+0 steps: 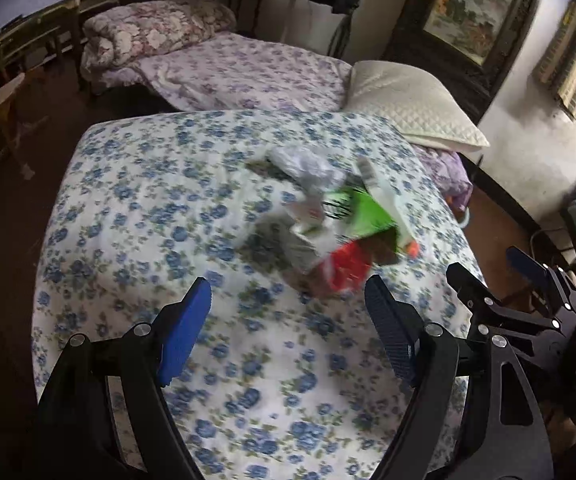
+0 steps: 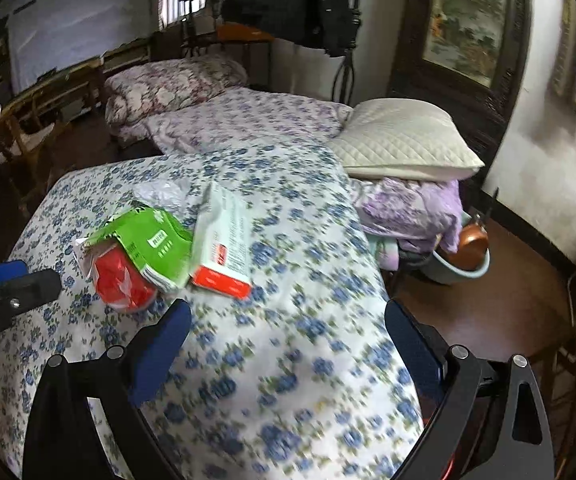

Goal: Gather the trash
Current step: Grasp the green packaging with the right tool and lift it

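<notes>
Both grippers hovering over bedspread (image 2: 288,380) | left gripper (image 1: 288,320), right gripper (image 2: 288,344) — jaws spread wide, holding nothing | trash pile (image 2: 159,256) — green packet, red wrapper, white box lying ahead

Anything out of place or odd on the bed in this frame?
Yes: a heap of trash lies on the blue-flowered bedspread. A torn-open green packet leans over a crumpled red wrapper, beside a white-and-orange box and crumpled white plastic. Both claws, left and right, are open and empty.
</notes>
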The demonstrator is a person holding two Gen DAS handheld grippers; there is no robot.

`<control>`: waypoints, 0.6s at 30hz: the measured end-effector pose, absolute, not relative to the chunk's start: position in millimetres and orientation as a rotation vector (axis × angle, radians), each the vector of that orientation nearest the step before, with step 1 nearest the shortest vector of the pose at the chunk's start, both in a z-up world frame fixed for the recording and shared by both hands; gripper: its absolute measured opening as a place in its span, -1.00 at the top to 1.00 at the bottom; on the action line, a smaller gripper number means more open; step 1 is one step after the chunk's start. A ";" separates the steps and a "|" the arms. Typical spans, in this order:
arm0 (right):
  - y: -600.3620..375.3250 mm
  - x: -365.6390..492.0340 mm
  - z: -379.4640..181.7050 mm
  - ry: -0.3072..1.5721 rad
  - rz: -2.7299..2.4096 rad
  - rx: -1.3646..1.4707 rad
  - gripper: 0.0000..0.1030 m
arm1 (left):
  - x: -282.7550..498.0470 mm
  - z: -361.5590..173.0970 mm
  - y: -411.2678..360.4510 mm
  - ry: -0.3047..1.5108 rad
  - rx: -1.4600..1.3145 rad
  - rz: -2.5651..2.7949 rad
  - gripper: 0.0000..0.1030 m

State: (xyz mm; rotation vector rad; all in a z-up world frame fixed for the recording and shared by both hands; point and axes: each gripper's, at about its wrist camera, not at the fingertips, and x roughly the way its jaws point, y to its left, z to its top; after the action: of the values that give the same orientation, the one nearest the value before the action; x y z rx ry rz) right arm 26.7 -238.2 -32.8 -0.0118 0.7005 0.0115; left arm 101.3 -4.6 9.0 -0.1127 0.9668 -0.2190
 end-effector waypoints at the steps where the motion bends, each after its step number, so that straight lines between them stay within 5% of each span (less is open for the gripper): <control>1: -235.8 29.9 -31.9 0.703 0.022 -0.008 -0.85 | 103.4 7.5 -0.2 0.971 -0.119 -0.208 -0.49; 9: -186.2 39.5 -26.5 0.658 0.107 -0.139 -0.81 | 114.7 -5.1 27.0 0.999 -0.171 -0.082 -0.49; 18: -168.2 58.7 -20.7 0.620 0.096 -0.148 -0.43 | 114.1 -5.5 39.2 1.011 -0.217 -0.074 -0.49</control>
State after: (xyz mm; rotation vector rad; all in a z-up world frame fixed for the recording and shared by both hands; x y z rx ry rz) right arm 58.7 -168.2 -20.7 -0.1482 0.6200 0.0965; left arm 114.1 39.2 -5.5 -0.2167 1.0105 -0.0745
